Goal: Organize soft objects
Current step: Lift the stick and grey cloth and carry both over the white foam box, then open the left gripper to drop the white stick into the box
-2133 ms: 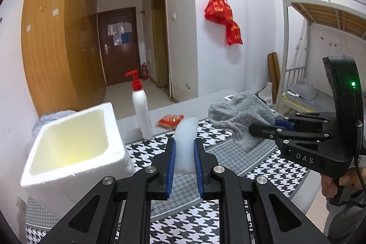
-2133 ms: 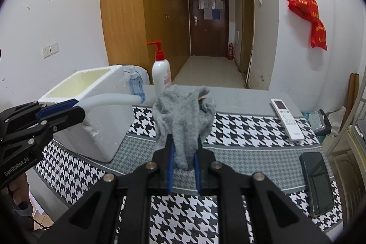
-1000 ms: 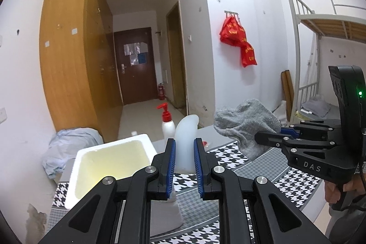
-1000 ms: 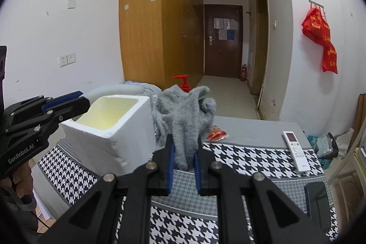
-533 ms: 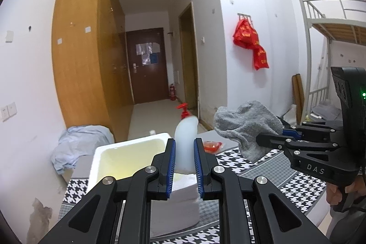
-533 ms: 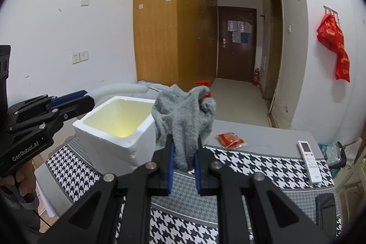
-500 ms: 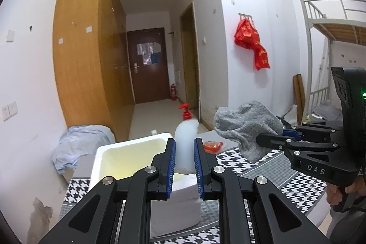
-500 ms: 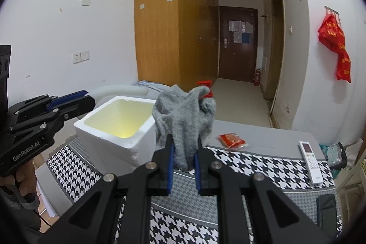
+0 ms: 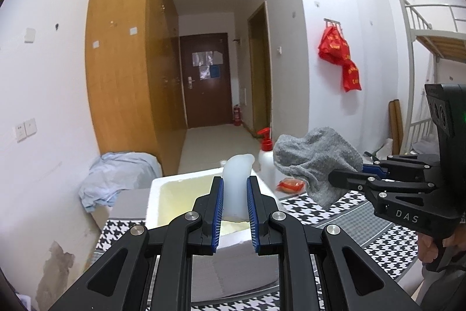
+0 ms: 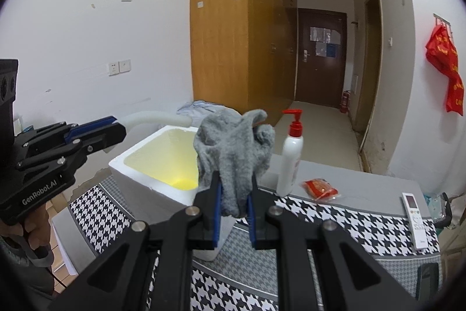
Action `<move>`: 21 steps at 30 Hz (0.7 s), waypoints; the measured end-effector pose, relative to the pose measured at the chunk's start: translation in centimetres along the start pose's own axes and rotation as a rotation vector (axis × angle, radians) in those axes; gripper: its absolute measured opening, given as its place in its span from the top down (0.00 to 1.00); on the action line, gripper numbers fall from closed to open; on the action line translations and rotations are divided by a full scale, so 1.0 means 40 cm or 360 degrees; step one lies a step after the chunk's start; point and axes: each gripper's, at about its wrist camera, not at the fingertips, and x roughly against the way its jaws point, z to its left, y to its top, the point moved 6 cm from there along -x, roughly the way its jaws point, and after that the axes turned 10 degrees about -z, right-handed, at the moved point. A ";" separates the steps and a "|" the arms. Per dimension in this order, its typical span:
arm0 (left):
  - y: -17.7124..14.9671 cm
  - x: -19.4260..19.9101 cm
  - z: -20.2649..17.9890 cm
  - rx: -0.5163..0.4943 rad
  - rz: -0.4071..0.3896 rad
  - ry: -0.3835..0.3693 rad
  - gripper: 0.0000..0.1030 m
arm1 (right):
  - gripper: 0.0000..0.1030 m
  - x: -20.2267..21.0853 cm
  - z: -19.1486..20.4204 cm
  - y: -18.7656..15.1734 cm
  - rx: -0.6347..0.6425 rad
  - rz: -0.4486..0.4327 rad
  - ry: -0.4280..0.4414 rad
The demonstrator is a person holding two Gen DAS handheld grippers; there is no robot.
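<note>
My left gripper (image 9: pixel 235 219) is shut on a pale translucent soft piece (image 9: pixel 236 182) and holds it over the near rim of the open white foam box (image 9: pixel 163 194). From the right wrist view the left gripper (image 10: pixel 116 128) holds that piece (image 10: pixel 154 117) above the box's (image 10: pixel 151 177) far left corner. My right gripper (image 10: pixel 234 219) is shut on a grey cloth (image 10: pixel 233 147), held up just right of the box. In the left wrist view the right gripper (image 9: pixel 343 177) and its cloth (image 9: pixel 314 159) hang to the right of the box.
A white pump bottle with red top (image 10: pixel 289 156), a red snack packet (image 10: pixel 320 188) and a white remote (image 10: pixel 415 220) lie on the houndstooth-covered table (image 10: pixel 349 223). A dark phone (image 10: pixel 426 281) lies at the right edge. A blue cloth heap (image 9: pixel 116 177) sits behind the box.
Both grippers have risen and shifted left towards the foam box, holding their items. The box now lies right under the left gripper, and the bottle shows to the right of the grey cloth.
</note>
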 end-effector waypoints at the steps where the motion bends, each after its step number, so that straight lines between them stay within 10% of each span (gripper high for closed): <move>1: -0.001 0.000 0.006 0.0003 0.0002 0.0009 0.83 | 0.82 -0.005 0.005 0.001 0.0001 0.0000 0.0012; 21: -0.023 -0.089 0.068 0.0052 0.0096 0.0024 0.83 | 0.82 -0.066 0.027 0.008 -0.0008 0.0032 0.0051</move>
